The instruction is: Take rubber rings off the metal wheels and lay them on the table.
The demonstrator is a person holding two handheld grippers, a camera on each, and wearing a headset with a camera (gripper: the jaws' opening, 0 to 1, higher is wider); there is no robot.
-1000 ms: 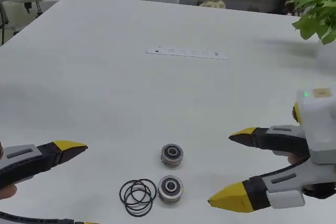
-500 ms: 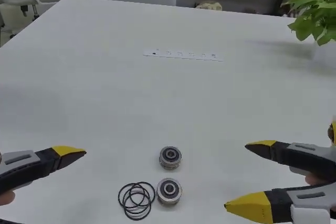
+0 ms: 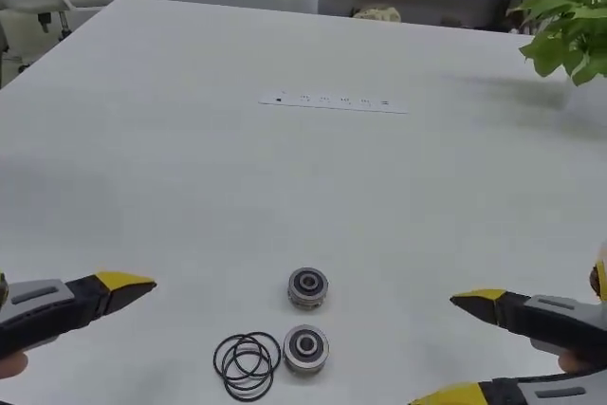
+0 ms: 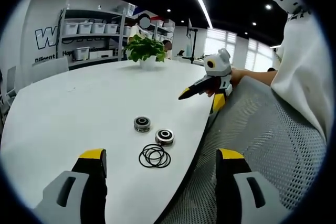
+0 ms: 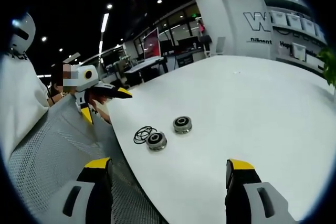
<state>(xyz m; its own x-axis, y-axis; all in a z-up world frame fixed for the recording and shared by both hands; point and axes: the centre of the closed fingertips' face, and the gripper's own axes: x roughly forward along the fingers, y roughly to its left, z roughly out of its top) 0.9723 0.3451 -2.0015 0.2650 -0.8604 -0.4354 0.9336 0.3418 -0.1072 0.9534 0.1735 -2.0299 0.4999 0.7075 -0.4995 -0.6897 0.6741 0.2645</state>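
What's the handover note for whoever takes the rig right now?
Left gripper: open, empty, off to the left of the work.
Right gripper: open, empty, off to the right.
Two metal wheels sit near the front edge of the table: far wheel, near wheel.
Done: a pile of black rubber rings lies on the table just left of the near wheel.
Left: too small to tell whether either wheel carries a ring. Check both up close, strip any, lay them by the pile.
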